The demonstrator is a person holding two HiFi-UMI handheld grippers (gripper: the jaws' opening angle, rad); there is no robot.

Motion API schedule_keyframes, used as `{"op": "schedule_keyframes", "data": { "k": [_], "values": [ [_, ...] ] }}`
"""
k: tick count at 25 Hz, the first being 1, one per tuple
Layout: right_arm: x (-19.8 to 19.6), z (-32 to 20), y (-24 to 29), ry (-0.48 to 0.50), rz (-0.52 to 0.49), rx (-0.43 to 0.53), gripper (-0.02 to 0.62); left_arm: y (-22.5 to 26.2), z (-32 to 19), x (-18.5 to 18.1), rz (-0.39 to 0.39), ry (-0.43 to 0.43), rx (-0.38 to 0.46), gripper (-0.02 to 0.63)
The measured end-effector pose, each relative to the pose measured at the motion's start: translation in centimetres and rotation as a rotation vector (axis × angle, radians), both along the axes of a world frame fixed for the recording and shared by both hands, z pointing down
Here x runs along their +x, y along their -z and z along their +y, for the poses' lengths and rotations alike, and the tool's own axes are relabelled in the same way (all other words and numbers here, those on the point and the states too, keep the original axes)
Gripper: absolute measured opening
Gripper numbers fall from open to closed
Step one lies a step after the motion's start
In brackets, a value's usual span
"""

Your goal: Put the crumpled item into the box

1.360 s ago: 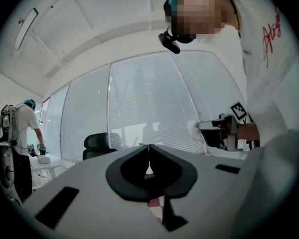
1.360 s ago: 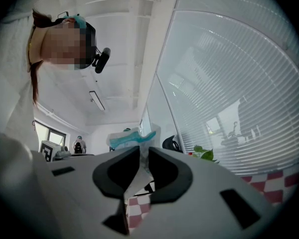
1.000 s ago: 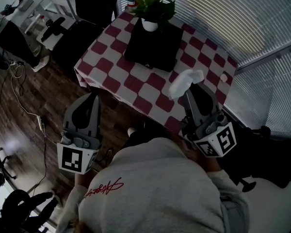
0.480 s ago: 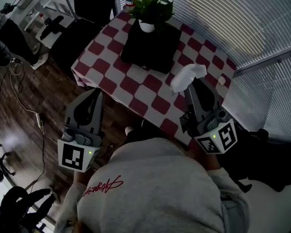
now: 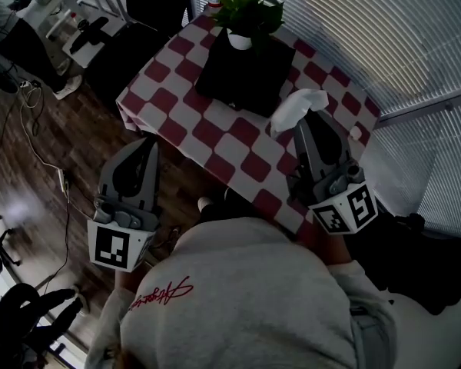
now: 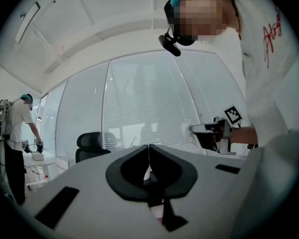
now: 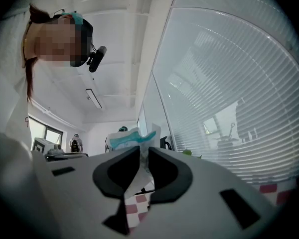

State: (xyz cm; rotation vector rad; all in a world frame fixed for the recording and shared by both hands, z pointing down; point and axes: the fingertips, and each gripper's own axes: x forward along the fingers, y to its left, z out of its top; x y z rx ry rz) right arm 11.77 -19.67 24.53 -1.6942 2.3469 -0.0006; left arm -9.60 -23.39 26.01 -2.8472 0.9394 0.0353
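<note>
My right gripper (image 5: pixel 306 123), clamped on the crumpled paper (image 5: pixel 295 106), has edged nearer the black box (image 5: pixel 242 71) but is still just short of it, near the checkered table's (image 5: pixel 215 133) right edge. Left gripper (image 5: pixel 144 146) — jaws together, empty.

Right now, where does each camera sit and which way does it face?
Head view: on the head, steeply down at the table; torso, left gripper, right gripper show.
Left gripper view: on it, up toward blinds; shut jaws, torso show.
Right gripper view: on it, up toward ceiling; jaws shut on paper.
Shared: head and right gripper views see the paper.
</note>
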Motion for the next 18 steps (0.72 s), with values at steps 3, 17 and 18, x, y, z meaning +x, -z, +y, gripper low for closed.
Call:
{"op": "schedule_keyframes", "data": {
  "k": [3,17,18],
  "values": [
    [0.3,-0.5,-0.2,-0.002,0.010,-0.003,0.064,-0.1,0.1,0.0,-0.004,0.006,-0.002,0.017],
    [1.3,-2.6,-1.9,-0.021,0.033,-0.040,0.064,-0.4,0.2,-0.8,-0.012,0.047,-0.006,0.017],
    [1.3,-2.7,-2.0,-0.021,0.034,-0.042,0.064,-0.4,0.2,-1.0,-0.010,0.051,-0.006,0.017]
  ]
}}
